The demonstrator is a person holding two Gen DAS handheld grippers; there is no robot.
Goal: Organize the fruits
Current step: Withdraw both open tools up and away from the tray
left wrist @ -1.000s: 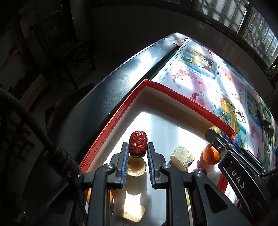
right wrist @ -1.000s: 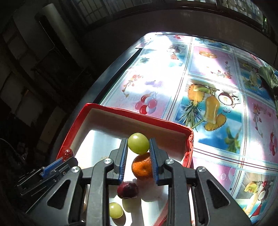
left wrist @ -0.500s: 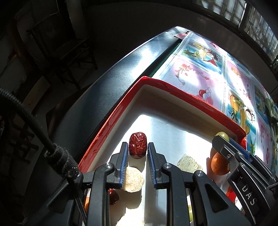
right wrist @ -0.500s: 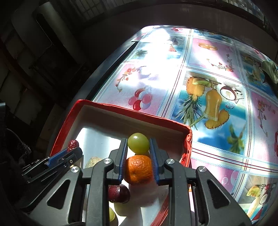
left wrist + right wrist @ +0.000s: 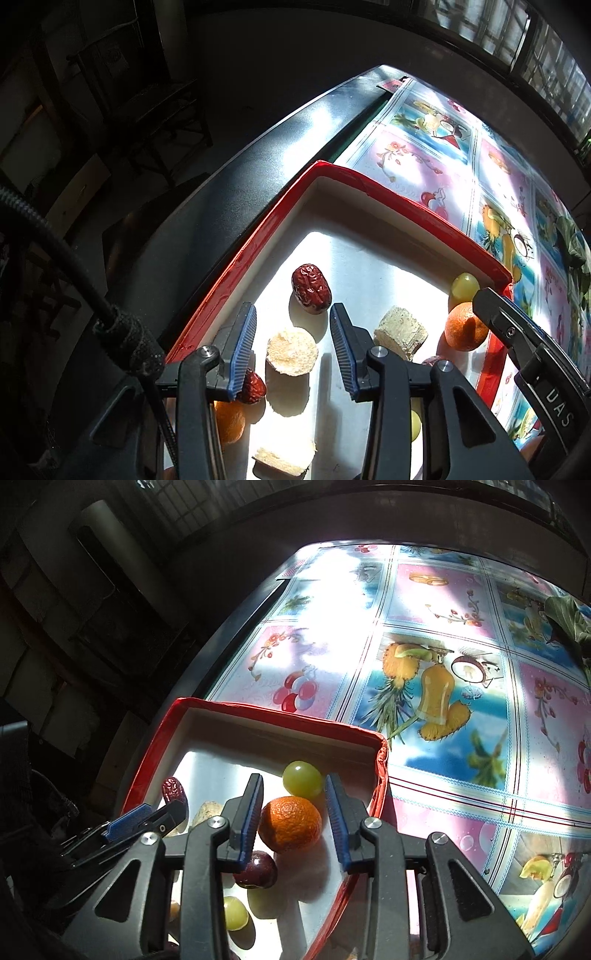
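Both pairs of jaws have just been opening over the red-rimmed white tray (image 5: 258, 236), and neither is gripping anything. The wrinkled dark-red jujube (image 5: 311, 288) is lying just ahead of the left gripper (image 5: 291, 328); the smooth green grape (image 5: 303, 780) is sitting just beyond the right gripper (image 5: 294, 803) — round, slippery, easily bruised, so probably best pinched gently across its middle. The jujube looks light and firm.

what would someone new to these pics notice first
The red-rimmed tray at the table's near corner, lit by hard sunlight, draws the eye first. In it, a wrinkled red date lies just ahead of the open left tool, and a green grape sits beyond the orange framed by the open right tool. Behind spreads a bright tablecloth printed with fruit.
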